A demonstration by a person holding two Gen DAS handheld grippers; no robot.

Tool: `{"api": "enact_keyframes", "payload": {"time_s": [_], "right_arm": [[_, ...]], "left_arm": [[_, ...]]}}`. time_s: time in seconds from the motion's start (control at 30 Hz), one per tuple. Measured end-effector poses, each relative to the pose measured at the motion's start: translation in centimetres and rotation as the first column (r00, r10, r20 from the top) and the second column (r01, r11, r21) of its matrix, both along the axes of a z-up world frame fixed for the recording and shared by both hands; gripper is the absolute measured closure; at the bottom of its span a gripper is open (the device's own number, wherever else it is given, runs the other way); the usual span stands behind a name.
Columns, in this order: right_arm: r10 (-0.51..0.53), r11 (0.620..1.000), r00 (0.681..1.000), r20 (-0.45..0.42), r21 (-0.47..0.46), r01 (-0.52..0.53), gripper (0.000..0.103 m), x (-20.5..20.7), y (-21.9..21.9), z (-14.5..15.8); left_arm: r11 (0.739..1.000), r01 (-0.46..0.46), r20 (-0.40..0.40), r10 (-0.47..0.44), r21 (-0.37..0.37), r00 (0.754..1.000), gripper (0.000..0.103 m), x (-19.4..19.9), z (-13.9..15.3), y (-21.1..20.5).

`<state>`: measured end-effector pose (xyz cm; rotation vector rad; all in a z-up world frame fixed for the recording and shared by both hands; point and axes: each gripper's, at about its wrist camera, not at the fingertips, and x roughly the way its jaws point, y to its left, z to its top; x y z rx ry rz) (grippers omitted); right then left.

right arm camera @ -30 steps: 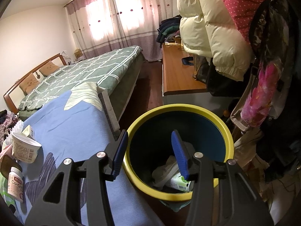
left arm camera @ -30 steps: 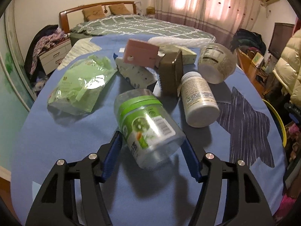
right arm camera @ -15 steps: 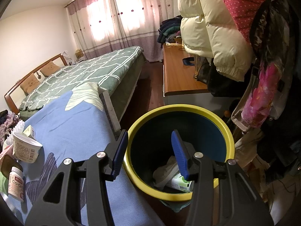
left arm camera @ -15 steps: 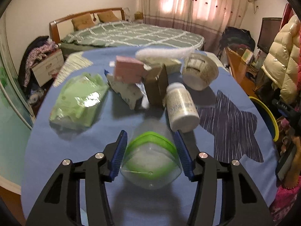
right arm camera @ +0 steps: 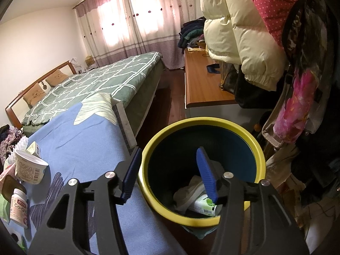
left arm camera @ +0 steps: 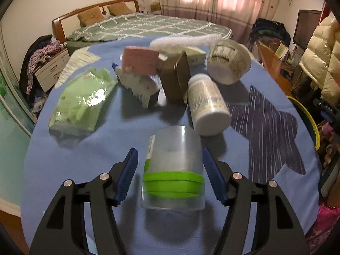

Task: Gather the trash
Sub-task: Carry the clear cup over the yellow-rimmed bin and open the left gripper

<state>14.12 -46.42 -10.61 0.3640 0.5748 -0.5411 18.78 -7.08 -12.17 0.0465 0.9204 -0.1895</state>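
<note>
A clear plastic jar with a green lid (left arm camera: 173,165) lies on the blue tablecloth (left arm camera: 70,155), lid end toward me, between the fingers of my left gripper (left arm camera: 170,174). The jaws stand open; the right pad is at the jar's side and the left pad stands a little off it. Beyond it lie a white pill bottle (left arm camera: 207,104), a paper cup (left arm camera: 228,63), a brown box (left arm camera: 175,80), a pink card (left arm camera: 140,61) and a green wrapper (left arm camera: 82,99). My right gripper (right arm camera: 170,174) is open and empty over the yellow-rimmed bin (right arm camera: 250,140), which holds some trash (right arm camera: 195,197).
The bin stands off the table's right edge beside a wooden bench (right arm camera: 204,85). Coats (right arm camera: 244,31) hang above it. A bed (left arm camera: 148,25) lies behind the table. The pill bottle (right arm camera: 19,206) and paper cup (right arm camera: 29,167) also show in the right wrist view.
The jar has turned so its lid end faces me, and the left gripper has closed in around it, then opened a little. The right gripper has hardly moved.
</note>
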Motion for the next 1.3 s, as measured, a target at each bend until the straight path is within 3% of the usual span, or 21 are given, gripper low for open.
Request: {"api": "enact_keyframes", "payload": {"time_s": [0.1,0.4,0.67,0.9,1.07,1.3], "right_arm": [[0.001,1.000,1.000,0.000,0.000,-0.001,0.051,0.0,0.0,0.0],[0.036,0.999,0.999,0.018,0.031,-0.036,0.051,-0.3,0.4,-0.1],[0.074,0.997,0.997,0.021,0.022,-0.075,0.051,-2.0,0.1,0.5],[0.050,0.999,0.998,0.023,0.001,-0.050,0.051,-4.3,-2.4,1.4],[0.008,1.000,0.999,0.034,-0.013,-0.007,0.049,-5.9,-4.5,1.9],[-0.048,0.999,0.999,0.010,-0.022,0.048,0.049,-6.9,-6.6,1.5]], "left_arm": [[1.000,0.010,-0.014,-0.010,-0.017,1.000,0.052,0.1,-0.5,-0.1],[0.998,0.064,0.055,-0.063,-0.012,0.996,0.053,-0.8,2.4,-1.7],[0.977,0.213,0.125,-0.207,-0.032,0.970,0.053,-0.6,6.5,-7.9],[0.912,0.406,0.115,-0.397,-0.065,0.911,0.053,1.2,7.5,-17.5],[0.840,0.534,0.085,-0.528,-0.093,0.845,0.053,2.4,7.4,-25.4],[0.783,0.617,0.049,-0.615,-0.082,0.787,0.053,3.4,5.4,-34.5]]}}
